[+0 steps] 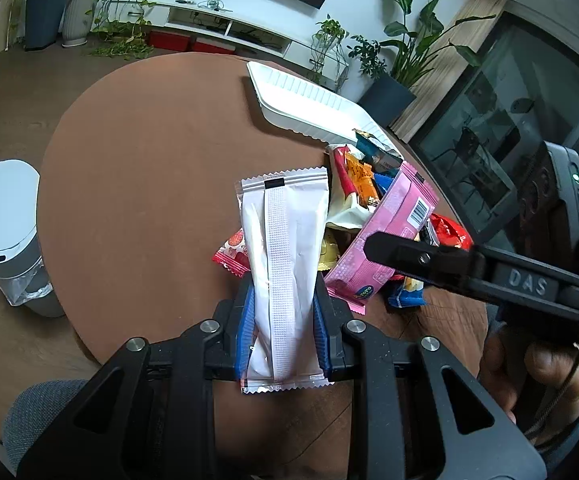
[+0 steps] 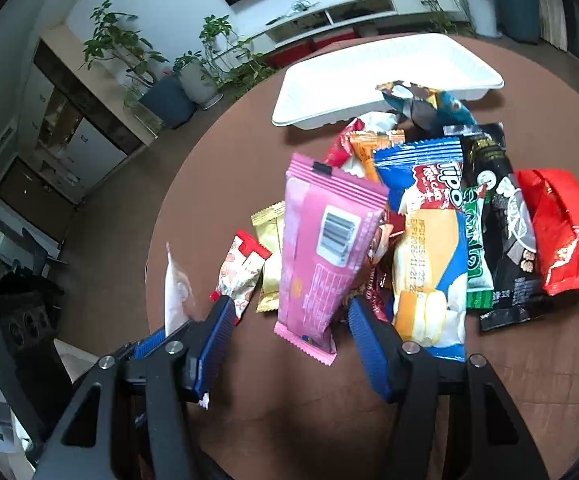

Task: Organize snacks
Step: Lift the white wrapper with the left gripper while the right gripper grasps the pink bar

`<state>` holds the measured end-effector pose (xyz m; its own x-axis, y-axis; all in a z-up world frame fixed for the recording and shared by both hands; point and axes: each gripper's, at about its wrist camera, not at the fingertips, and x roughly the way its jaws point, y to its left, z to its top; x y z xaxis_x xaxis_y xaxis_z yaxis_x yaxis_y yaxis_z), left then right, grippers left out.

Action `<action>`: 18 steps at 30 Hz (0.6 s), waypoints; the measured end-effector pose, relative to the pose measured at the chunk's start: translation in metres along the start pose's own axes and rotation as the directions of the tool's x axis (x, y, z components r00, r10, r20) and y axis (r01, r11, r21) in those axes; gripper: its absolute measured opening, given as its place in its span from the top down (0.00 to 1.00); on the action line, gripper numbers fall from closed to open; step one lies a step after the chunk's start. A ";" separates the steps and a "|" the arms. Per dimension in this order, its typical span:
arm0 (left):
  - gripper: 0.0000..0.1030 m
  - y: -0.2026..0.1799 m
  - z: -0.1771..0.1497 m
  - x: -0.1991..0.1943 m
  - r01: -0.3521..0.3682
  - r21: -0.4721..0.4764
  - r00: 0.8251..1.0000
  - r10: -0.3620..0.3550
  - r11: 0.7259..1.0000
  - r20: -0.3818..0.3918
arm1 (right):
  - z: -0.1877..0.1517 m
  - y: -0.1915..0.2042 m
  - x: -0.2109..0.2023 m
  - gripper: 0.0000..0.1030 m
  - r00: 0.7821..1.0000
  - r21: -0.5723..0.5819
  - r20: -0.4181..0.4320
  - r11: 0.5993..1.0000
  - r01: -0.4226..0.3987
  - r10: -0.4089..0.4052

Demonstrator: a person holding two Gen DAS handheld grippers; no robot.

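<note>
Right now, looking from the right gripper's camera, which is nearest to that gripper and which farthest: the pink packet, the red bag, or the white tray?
1. Pink packet: its lower end sits between the right gripper fingers.
2. Red bag: off to the right of the pile.
3. White tray: beyond the pile, at the table's far side.
</note>
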<state>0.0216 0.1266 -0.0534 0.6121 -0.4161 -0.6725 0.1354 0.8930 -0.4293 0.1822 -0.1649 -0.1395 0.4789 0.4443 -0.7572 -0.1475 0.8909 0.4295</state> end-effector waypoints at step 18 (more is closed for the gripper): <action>0.77 0.001 0.000 0.002 0.005 -0.002 1.000 -0.005 1.000 -0.009 | 0.000 -0.015 0.019 0.76 0.999 0.001 -0.020 1.000 -0.028 0.028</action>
<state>0.0229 0.1265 -0.0548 0.6046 -0.4223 -0.6754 0.1369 0.8904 -0.4341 0.1932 -0.1698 -0.1602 0.4575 0.4711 -0.7542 -0.1604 0.8779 0.4512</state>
